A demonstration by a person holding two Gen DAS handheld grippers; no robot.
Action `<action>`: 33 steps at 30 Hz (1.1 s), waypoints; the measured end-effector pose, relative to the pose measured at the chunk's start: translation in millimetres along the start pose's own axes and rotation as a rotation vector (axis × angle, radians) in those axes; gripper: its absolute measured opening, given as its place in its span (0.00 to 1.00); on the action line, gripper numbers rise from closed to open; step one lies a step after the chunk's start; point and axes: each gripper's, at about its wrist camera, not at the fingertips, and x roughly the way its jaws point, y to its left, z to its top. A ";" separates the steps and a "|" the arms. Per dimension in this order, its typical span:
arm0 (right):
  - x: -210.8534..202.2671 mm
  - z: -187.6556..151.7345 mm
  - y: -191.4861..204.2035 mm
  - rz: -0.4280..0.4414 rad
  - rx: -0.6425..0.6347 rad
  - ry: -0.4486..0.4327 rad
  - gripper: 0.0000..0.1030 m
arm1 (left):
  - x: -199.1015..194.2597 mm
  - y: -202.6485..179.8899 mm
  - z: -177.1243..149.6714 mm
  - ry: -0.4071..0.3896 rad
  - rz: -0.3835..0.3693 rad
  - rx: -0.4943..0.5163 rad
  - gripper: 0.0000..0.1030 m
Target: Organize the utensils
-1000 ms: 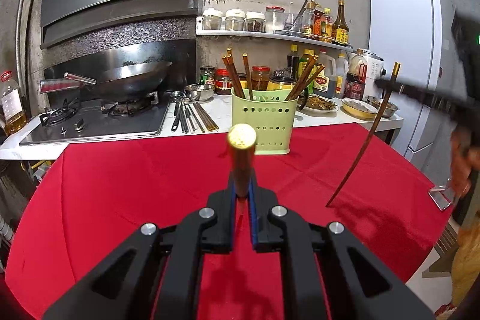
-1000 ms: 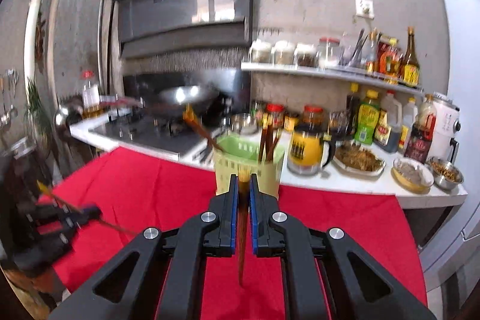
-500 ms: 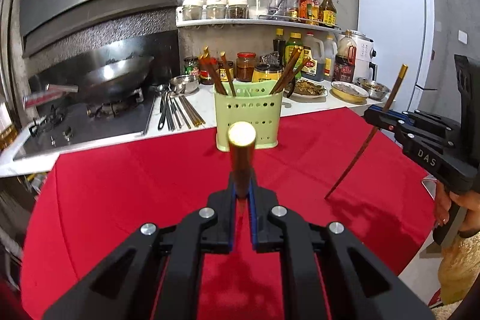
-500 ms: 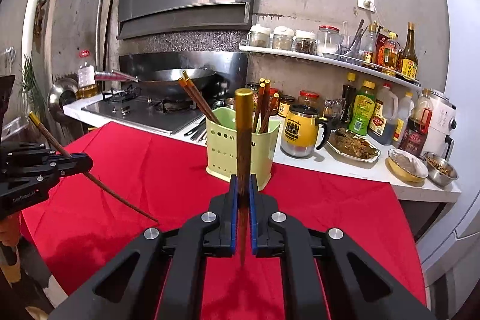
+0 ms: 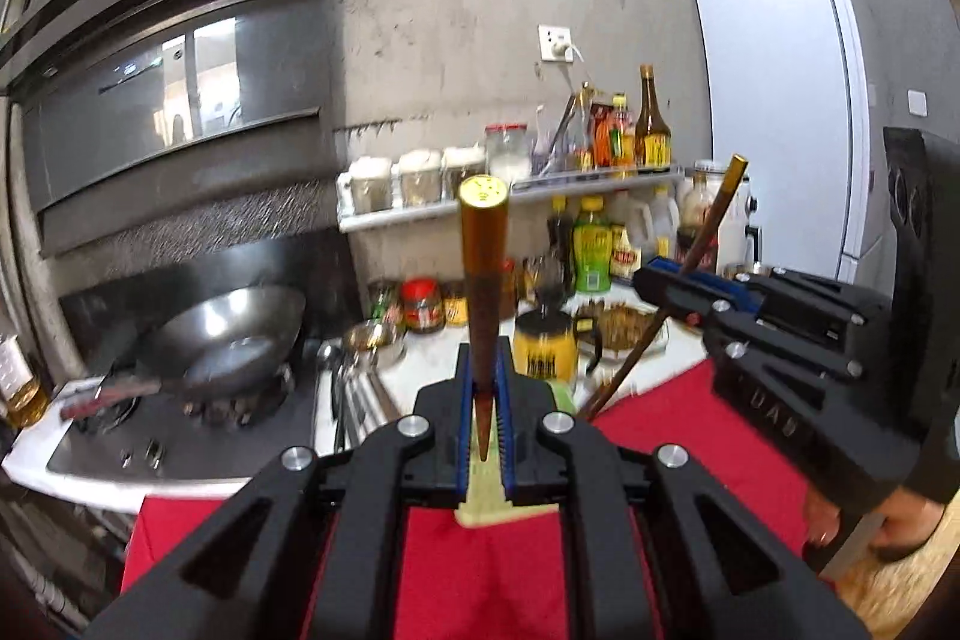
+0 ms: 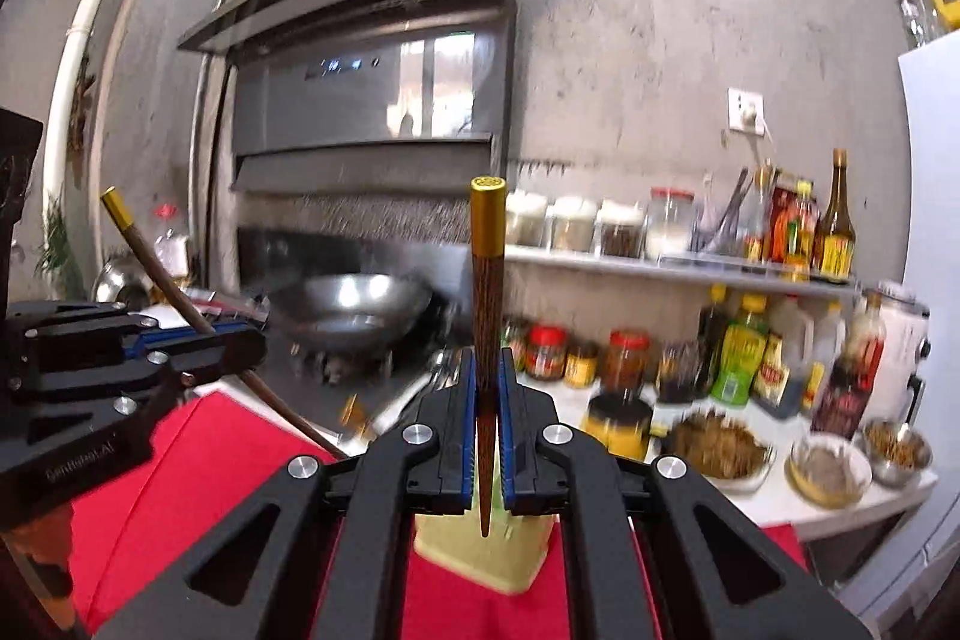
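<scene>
My left gripper (image 5: 483,403) is shut on a brown chopstick (image 5: 483,280) with a gold cap, held upright, tip down. My right gripper (image 6: 487,406) is shut on a like chopstick (image 6: 487,304), also upright. The pale green utensil holder (image 6: 480,550) stands on the red tablecloth (image 6: 198,466) right below and behind both grippers, mostly hidden by the fingers; it also shows in the left wrist view (image 5: 483,502). Each gripper shows in the other's view: the right one (image 5: 660,283) with its chopstick (image 5: 708,232), the left one (image 6: 240,340) with its chopstick (image 6: 156,274).
Behind the table runs a white counter (image 6: 774,502) with a wok (image 5: 228,328) on a gas hob, loose spoons and chopsticks (image 5: 348,388), a yellow mug (image 5: 543,343), jars, bottles and food bowls (image 6: 828,466). A shelf of jars (image 5: 444,205) and a fridge (image 5: 780,112) stand behind.
Both grippers have moved forward to the green holder and tilted up, so the holder now sits just under the fingers. The two grippers have come closer together. Both still hold their chopsticks.
</scene>
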 end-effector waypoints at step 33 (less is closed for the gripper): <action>-47.2 -47.5 -8.2 -0.048 0.031 0.151 0.57 | 7.8 21.2 -48.3 0.116 0.106 -0.102 0.55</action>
